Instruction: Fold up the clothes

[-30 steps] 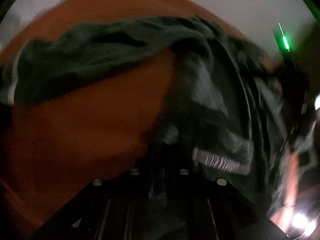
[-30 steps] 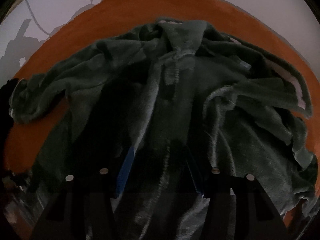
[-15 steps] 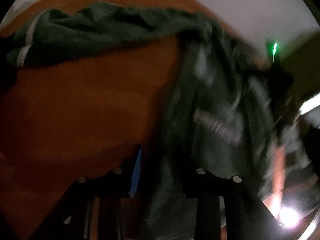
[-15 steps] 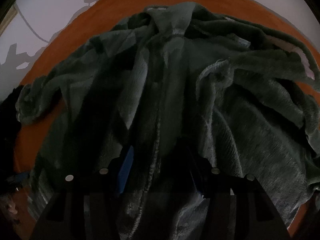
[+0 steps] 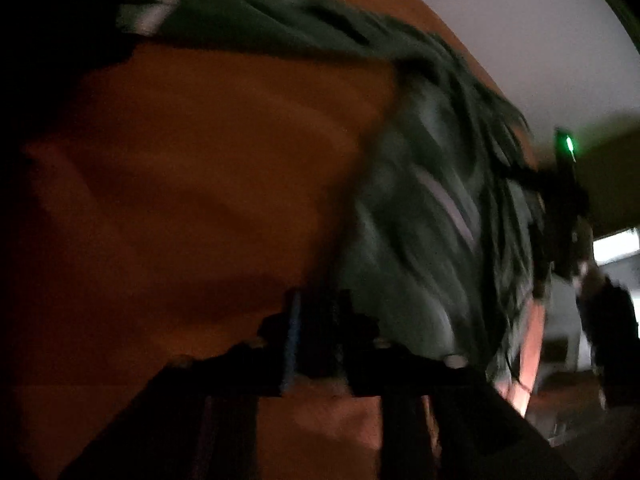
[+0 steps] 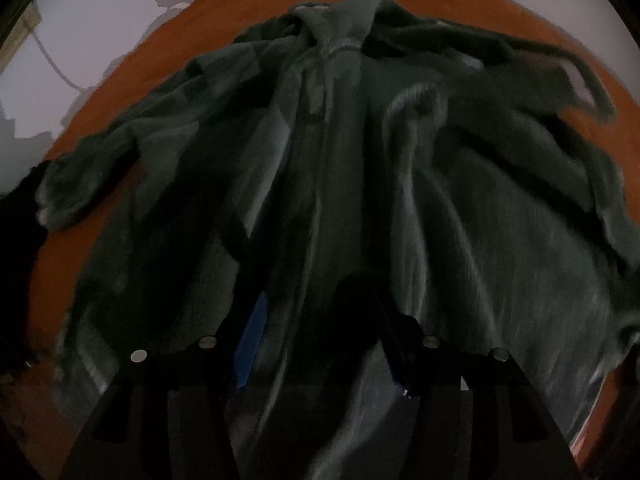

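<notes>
A dark green fleece jacket [image 6: 340, 168] lies spread on an orange surface [image 6: 500, 4], collar at the far end, sleeves out to both sides. My right gripper [image 6: 320, 320] has its jaws apart with the jacket's hem fabric between them; I cannot tell if it pinches. In the blurred left wrist view the jacket [image 5: 432, 216] hangs at the right, one sleeve with a pale cuff [image 5: 156, 12] stretched to the upper left. My left gripper [image 5: 320, 320] sits at the jacket's lower edge with its fingers close together; cloth in it cannot be made out.
The orange surface [image 5: 200, 160] fills the left wrist view's left and middle. A pale wall [image 5: 520, 20] lies behind. The other handheld device with a green light [image 5: 569, 144] shows at the right, with a bright room area beyond it.
The left gripper swung left and its fingers closed in; the jacket now sits further right in its view. The right gripper moved closer in over the jacket's hem.
</notes>
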Motion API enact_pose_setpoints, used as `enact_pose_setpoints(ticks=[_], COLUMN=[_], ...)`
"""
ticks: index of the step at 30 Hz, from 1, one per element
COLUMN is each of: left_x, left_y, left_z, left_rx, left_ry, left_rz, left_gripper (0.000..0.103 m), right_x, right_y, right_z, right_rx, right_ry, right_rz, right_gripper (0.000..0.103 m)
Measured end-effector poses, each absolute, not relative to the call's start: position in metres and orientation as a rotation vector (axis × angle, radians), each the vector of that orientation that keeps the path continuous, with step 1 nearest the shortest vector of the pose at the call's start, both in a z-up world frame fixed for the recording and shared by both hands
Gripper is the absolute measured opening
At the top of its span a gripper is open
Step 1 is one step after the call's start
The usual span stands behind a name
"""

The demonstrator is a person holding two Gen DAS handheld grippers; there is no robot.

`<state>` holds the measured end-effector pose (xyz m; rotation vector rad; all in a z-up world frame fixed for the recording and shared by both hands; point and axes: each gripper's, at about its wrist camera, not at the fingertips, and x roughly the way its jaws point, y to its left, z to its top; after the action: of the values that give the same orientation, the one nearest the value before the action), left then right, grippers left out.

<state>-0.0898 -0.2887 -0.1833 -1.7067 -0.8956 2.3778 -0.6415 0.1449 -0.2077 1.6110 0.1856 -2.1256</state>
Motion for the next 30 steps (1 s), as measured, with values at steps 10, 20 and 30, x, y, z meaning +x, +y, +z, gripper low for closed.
enact_pose_setpoints(ticks=[10, 20, 30], left_x=[-0.096, -0.089, -0.09], left_y=[-0.273, -0.27, -0.261], left_z=[-0.216, -0.218, -0.199], left_rx=[-1.777, -1.722, -1.746], left_ry=[-0.901, -0.857, -0.814], left_rz=[2.465, 2.506, 2.578], left_gripper=[0.013, 0.016, 0.018], right_x=[-0.577, -0.574, -0.594], right_y=[0.142, 0.149, 0.166], right_z=[-0.225, -0.218, -0.185], right_rx=[1.78, 1.555, 1.505], right_ry=[0.173, 0.855, 0.545], right_rz=[-1.985, -2.255, -2.293], right_gripper=[0.053, 0.055, 0.06])
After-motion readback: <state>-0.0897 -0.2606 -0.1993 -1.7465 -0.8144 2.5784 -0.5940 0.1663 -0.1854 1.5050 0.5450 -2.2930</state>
